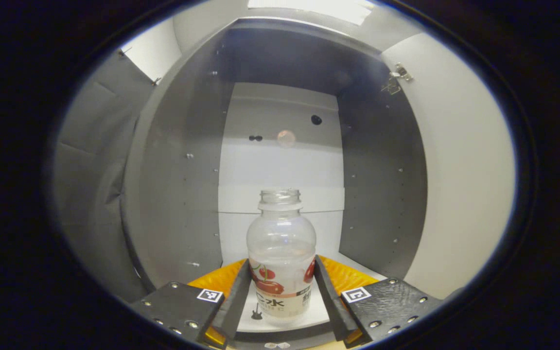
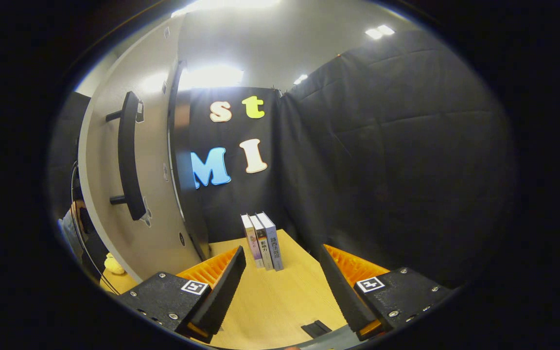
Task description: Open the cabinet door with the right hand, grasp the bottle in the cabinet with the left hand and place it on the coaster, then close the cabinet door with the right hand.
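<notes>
Left gripper (image 1: 281, 291): your fingers stand either side of the bottle's lower body. Each finger lies against the label with no gap showing; you are clamped on the bottle.
Bottle (image 1: 281, 253): clear plastic, upright, no cap, with a fruit-print label low on the body. It stands on the cabinet floor near the front edge, between your left fingers.
Cabinet (image 1: 178, 194): grey side walls and a pale back panel with a few holes. Your left gripper reaches into its opening.
Door (image 1: 460, 184): swung open, seen on the right of the left gripper view, with a hinge (image 1: 396, 78) near its top. In the right gripper view its outer face stands at the left and carries a dark bar handle (image 2: 128, 155).
Right gripper (image 2: 282, 287): your fingers are spread wide with nothing between them. It hovers over the table, apart from the door.
Table (image 2: 280, 296): light wood.
Books (image 2: 263, 241): three, upright, side by side, near the table's far edge by the booth wall.
</notes>
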`<state>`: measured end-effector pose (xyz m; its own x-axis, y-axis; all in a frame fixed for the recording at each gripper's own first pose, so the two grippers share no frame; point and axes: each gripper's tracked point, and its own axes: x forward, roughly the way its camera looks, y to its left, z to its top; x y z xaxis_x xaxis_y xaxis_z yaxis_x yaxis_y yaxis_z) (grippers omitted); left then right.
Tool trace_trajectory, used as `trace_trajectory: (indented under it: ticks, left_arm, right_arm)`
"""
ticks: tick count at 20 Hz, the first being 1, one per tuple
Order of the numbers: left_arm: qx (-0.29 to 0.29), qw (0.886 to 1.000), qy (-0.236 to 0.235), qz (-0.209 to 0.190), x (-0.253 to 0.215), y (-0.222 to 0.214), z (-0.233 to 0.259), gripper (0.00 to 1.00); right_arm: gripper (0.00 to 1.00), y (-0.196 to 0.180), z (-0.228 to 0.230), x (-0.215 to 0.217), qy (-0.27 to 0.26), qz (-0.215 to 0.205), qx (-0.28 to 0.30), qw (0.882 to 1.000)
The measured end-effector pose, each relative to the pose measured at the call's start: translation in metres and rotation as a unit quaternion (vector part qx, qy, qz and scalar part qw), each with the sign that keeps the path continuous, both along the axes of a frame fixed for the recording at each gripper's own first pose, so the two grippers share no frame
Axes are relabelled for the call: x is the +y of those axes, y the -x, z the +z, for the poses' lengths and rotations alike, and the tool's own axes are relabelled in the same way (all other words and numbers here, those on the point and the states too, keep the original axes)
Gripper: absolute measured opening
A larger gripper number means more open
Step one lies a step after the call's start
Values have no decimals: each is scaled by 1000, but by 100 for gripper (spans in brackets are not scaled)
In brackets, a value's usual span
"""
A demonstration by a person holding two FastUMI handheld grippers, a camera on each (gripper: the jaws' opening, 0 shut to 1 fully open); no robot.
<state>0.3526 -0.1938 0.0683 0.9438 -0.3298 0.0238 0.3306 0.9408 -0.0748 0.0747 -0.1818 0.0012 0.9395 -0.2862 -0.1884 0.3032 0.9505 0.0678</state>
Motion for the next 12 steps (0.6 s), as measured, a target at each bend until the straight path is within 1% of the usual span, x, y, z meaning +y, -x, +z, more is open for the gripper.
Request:
trace_trajectory:
  ticks: [2, 4, 5, 6, 9, 10, 11, 12]
  left_arm:
    - [-4, 1000, 5, 4, 7, 18, 5, 77]
    - [-5, 1000, 5, 12, 14, 31, 6, 77]
    - [-8, 1000, 2, 19, 17, 39, 8, 74]
    - [-11, 1000, 0, 24, 21, 49, 12, 73]
    - [-6, 999, -2, 43, 29, 62, 17, 73]
    - [-1, 999, 0, 48, 32, 68, 17, 77]
    - [2, 999, 3, 51, 34, 75, 16, 77]
    - [4, 998, 5, 55, 36, 75, 16, 74]
  right_arm:
    - [95, 0, 2, 0, 1, 14, -3, 1000]
    - [95, -2, 6, -1, 1, 27, -7, 1000]
    - [95, -3, 6, -1, 1, 34, -8, 999]
    - [95, -3, 8, 0, 2, 41, -8, 999]
    - [95, -7, 9, 1, 3, 60, -11, 998]
    - [95, -8, 9, 2, 3, 65, -12, 998]
    - [95, -9, 9, 3, 2, 70, -14, 997]
    - [95, -10, 9, 4, 0, 75, -14, 997]
